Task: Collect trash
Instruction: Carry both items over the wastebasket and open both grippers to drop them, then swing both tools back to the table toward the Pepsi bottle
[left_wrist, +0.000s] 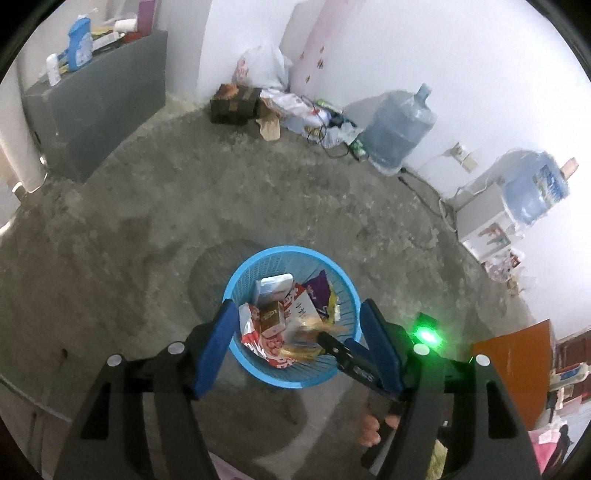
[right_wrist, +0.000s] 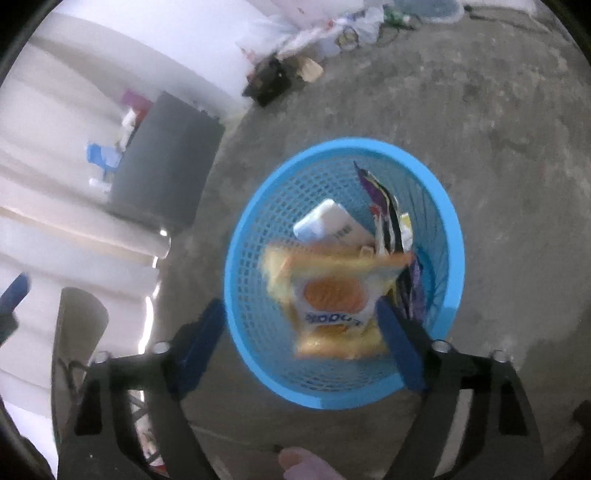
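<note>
Several items already binned: blue basket (left_wrist: 291, 373) on the concrete floor (left_wrist: 258, 206) holds a white carton (left_wrist: 274, 286), a small brown box (left_wrist: 272, 318), a red-and-white wrapper (left_wrist: 255, 341) and a purple packet (left_wrist: 320, 291); my reading is that the job is well along

Item in play: yellow snack packet (right_wrist: 332, 306), blurred, over the basket mouth in the right wrist view; seems to be dropping in, though whether it is free of the tool cannot be told

Packet looks: thin, crinkly film; orange disc on a white panel, blue lettering; light and floppy by the look of it, likely to settle on top of the pile

Right gripper (right_wrist: 301, 332): fingers spread wide to either side of the packet; nothing pinched that I can see

Left gripper (left_wrist: 297, 341): spread wide above the basket, nothing between its blue fingers (left_wrist: 216, 350); the other tool's tip reaches in beside its right finger

Basket looks: round, bright blue plastic mesh, upright; roughly half full, room to spare

Left to do: bare floor around the basket shows no loose litter; a heap of bags and a cardboard box (left_wrist: 234, 103) lies by the far wall near a water jug (left_wrist: 400, 129); whether that counts as trash I cannot tell
</note>
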